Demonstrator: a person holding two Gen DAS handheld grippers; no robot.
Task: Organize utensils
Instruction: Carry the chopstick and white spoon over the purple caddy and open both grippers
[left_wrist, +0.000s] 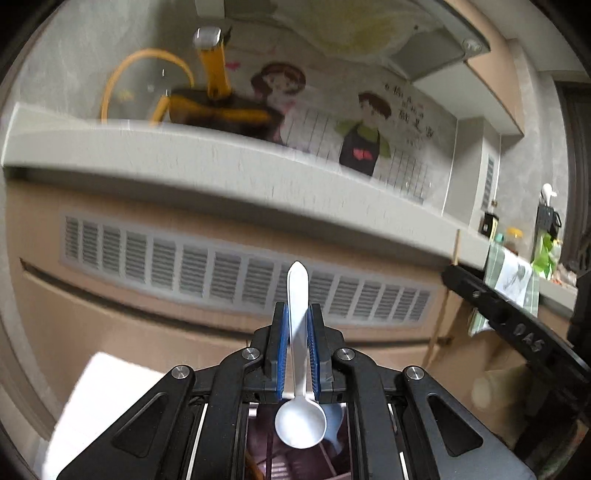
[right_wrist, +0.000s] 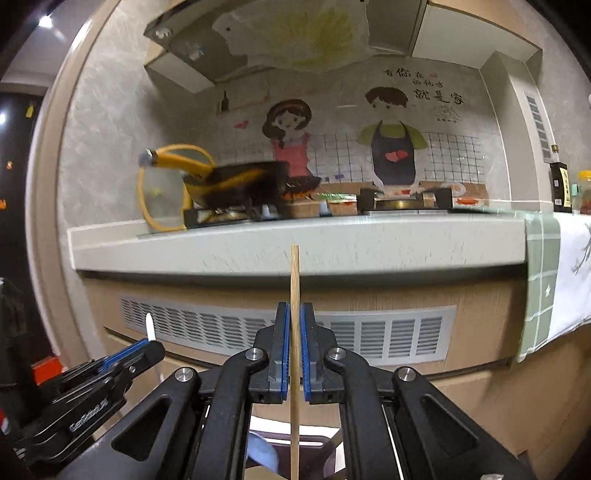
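Left tool (left_wrist: 297, 321) pinches a light, slippery white plastic spoon (left_wrist: 298, 347) mid-handle, frame centre. Right tool (right_wrist: 294, 325) pinches a thin, stiff wooden chopstick (right_wrist: 294, 295); both likely twist easily.

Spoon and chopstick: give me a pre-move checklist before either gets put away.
1. Left gripper shut on the white plastic spoon: ok.
2. Spoon upright, handle tip forward, bowl toward the camera: ok.
3. Right gripper shut on the wooden chopstick: ok.
4. Chopstick centred between the blue pads: ok.
5. Grippers apart from each other: ok.
6. Destination holder in sight: cannot tell.
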